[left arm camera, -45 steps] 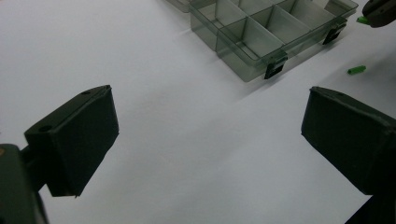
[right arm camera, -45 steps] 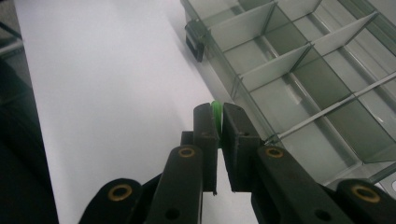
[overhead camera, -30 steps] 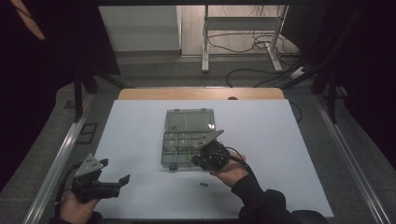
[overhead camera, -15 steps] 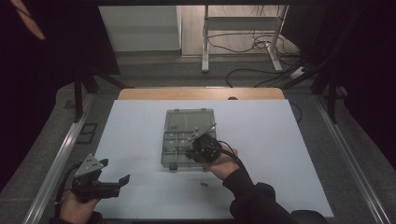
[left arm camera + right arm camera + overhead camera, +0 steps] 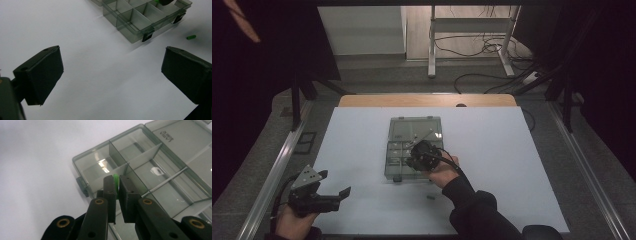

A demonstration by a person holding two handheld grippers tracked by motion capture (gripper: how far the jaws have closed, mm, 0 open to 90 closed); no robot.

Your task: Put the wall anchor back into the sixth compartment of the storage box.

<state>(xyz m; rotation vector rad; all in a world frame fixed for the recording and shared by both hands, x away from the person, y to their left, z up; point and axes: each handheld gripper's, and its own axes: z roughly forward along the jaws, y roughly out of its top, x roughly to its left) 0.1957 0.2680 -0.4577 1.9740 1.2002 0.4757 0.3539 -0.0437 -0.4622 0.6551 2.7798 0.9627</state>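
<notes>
Right gripper view: right gripper (image 5: 117, 185) clamped on small green part (image 5: 115, 179), poised over clear compartment box (image 5: 160, 165) for a drop-in; left gripper (image 5: 334, 196) idle, jaws wide apart; second green part (image 5: 191, 37) on table (image 5: 512, 150).

From where I stand, the only writing is a small embossed mark on the lid of the clear smoky-grey plastic compartment box (image 5: 140, 167), seen upside down in the right gripper view; its letters are too small to read.
</notes>
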